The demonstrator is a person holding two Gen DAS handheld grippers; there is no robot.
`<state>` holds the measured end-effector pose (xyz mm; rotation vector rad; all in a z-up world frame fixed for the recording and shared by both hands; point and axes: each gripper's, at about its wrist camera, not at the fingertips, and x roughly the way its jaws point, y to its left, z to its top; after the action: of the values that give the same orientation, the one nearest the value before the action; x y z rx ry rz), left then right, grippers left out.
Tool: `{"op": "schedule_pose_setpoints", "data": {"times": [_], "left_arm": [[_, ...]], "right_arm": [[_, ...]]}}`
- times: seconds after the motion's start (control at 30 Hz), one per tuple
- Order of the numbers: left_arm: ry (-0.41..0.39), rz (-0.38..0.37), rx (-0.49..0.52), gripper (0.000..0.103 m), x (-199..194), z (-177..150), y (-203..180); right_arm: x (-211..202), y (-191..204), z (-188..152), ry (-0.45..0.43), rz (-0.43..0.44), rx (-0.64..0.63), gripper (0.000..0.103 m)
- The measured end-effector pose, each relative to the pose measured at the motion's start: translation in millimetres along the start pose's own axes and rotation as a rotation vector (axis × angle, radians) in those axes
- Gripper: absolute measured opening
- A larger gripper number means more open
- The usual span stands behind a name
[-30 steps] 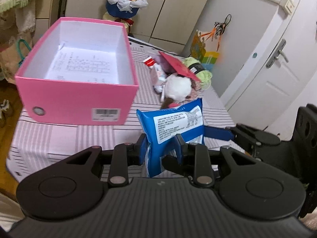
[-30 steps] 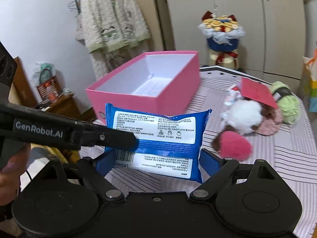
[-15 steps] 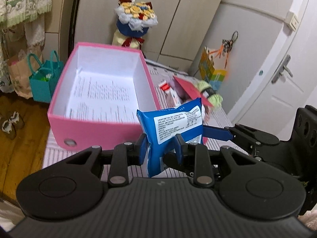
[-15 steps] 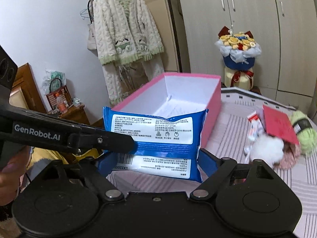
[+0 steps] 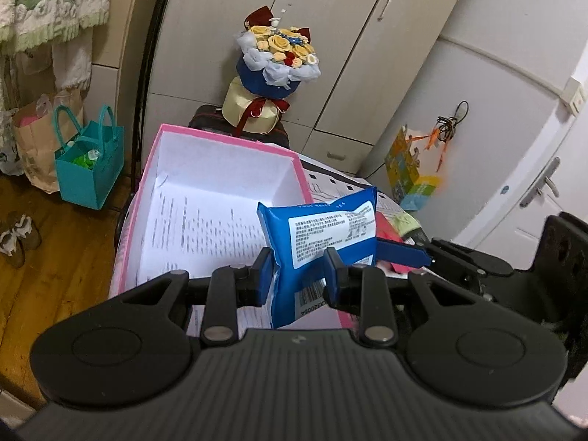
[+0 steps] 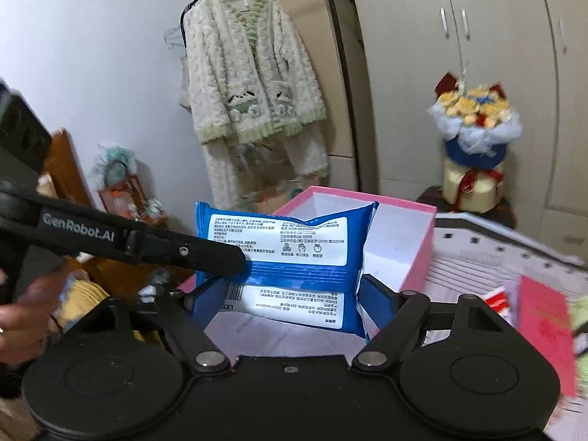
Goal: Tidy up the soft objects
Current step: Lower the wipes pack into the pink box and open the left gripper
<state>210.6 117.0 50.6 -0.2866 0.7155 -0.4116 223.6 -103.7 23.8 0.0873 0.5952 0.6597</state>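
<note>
Both tongs meet on one blue wipes pack (image 5: pixel 323 235). Left gripper (image 5: pixel 299 275) is clamped narrow on the pack's end. Right gripper (image 6: pixel 286 294) straddles the pack's length, jaws wide and just been closing; pad contact cannot be told. Pack hangs above the near right corner of one pink box (image 5: pixel 228 139), clear of its rim. Box interior is open, holding only a printed sheet (image 5: pixel 191 228). One red card (image 6: pixel 544 330) lies right of the box. A second ago the pack was short of the box's near wall.
</note>
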Motion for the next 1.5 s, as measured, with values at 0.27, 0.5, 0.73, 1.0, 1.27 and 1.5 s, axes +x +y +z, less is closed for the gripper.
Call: {"op": "schedule_pose_setpoints", "data": {"times": [0.27,0.5,0.73,1.0,1.27,1.5], "left_arm": [[0.033,0.033,-0.033,0.028,50,29,26],[0.102,0.057,-0.161,0.030,93,46,68],[0.158,0.094,-0.176,0.030,125,51,78],[0.157,0.125,-0.171,0.028,143,46,75],[0.129,0.194,-0.045,0.055,124,46,55],[0.118,0.159,0.062,0.061,79,43,31]], "right_arm": [[49,-26,20,0.060,-0.098,-0.111,0.038],[93,-35,36,0.150,-0.153,-0.124,0.031],[122,-30,36,0.242,-0.265,-0.166,0.032],[134,-24,30,0.285,-0.368,-0.196,0.034],[114,-17,31,0.242,-0.359,-0.167,0.039],[77,-8,30,0.214,-0.334,-0.133,0.045]]}}
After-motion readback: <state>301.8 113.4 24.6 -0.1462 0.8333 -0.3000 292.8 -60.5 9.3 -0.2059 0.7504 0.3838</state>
